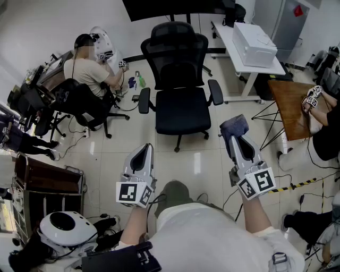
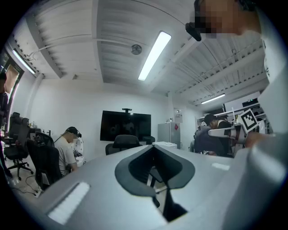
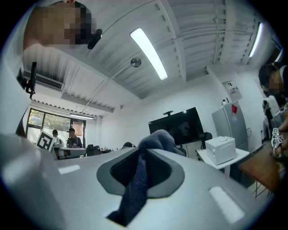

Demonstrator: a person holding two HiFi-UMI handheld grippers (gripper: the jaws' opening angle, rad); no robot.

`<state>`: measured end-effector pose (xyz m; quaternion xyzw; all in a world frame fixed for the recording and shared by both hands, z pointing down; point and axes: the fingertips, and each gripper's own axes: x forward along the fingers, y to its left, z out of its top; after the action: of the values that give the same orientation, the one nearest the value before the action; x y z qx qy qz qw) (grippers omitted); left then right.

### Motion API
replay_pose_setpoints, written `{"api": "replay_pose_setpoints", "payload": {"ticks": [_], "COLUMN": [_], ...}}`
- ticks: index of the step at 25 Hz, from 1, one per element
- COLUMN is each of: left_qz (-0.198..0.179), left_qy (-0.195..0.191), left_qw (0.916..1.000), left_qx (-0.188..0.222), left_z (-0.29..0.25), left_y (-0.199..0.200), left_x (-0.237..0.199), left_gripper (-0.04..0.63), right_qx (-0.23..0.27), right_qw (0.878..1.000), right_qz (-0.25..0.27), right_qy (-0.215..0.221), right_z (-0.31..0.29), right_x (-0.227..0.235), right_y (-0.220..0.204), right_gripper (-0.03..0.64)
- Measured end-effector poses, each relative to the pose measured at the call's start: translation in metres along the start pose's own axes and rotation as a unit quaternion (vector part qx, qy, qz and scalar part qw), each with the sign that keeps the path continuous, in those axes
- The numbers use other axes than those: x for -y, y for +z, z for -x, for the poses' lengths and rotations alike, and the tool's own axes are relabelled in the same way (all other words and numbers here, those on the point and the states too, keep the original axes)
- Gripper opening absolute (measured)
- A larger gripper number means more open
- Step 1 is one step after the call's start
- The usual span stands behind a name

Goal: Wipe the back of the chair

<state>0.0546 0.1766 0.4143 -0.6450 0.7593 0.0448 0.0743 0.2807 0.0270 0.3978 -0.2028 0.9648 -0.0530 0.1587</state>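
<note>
Chair (image 1: 179,79), a black office one with armrests and a headrest, stands on the tiled floor in the middle of the scene, far from both grippers. Its seat is turned toward the near side, so the front face of its backrest shows.

The right gripper (image 1: 237,142) is well apart from it, on the near right. Its jaws are pressed onto a blue-grey cloth (image 1: 234,125), which bulges out past the tips. The left gripper (image 1: 142,155) is on the near left, with its jaws brought together and nothing between them.

I judge that the wiping is not yet begun and that the approach is the step in hand. To do it well, the bulging part of the cloth should meet the backrest flat, so that the hard jaw tips do not touch it. The strokes should go from the headrest downward. The chair seems to be on a star base and could roll or turn under pressure, so the free left gripper could steady an armrest.

To the far right is a white desk (image 1: 240,62) with a white box (image 1: 254,43) on it. At the far left a person (image 1: 87,70) sits.

No brand or words can be read. Only the square black-and-white markers on the gripper cubes show, and a small red sign (image 1: 298,10) at the far right is too small to read.
</note>
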Motion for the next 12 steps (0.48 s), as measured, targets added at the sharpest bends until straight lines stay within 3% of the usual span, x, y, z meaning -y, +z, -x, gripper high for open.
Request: {"api": "replay_pose_setpoints", "payload": {"ticks": [8,12], "left_qz": [0.002,0.000], "left_qy": [0.000,-0.002], "left_qw": [0.9999,0.9997], "left_qx": [0.012,0.025], "left_z": [-0.040,-0.073], "left_y": [-0.021,-0.012], "left_x": [-0.047,-0.086], "left_gripper": [0.000,0.000], "right_qx": [0.004,-0.003], "right_qw": [1.000,1.000], "right_qz": [0.006,0.001], "right_qy": [-0.017,-0.024], "right_z": [-0.041,-0.087], "right_x": [0.015,0.022], "right_y": [-0.023,-0.033], "right_gripper": [0.044,0.044]}}
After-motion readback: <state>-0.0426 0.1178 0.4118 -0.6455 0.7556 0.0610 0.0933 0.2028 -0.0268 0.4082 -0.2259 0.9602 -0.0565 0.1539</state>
